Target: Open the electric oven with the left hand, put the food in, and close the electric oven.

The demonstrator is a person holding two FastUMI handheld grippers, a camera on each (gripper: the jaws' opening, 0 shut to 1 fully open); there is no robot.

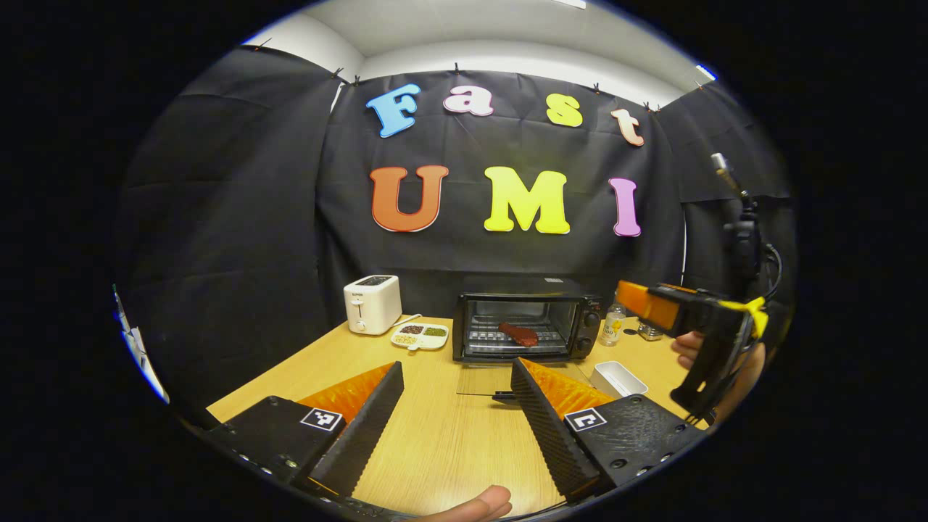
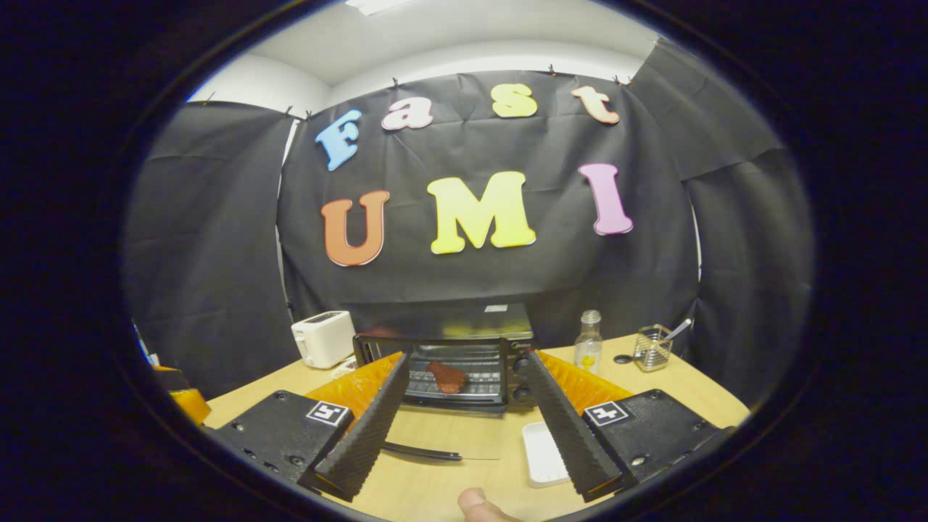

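Closing comes next: our left gripper gapes wide and empty just short of the lowered glass oven door. We catch its black handle from below, swing up. Reddish-brown food sits on the black oven's rack. Right gripper likewise wide, empty.

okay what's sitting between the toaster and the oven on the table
A white divided dish of small foods lies between the toaster and the oven, seen in the left gripper view.

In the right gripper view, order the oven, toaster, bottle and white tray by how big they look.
1. oven
2. toaster
3. white tray, though nearness to the camera enlarges it
4. bottle
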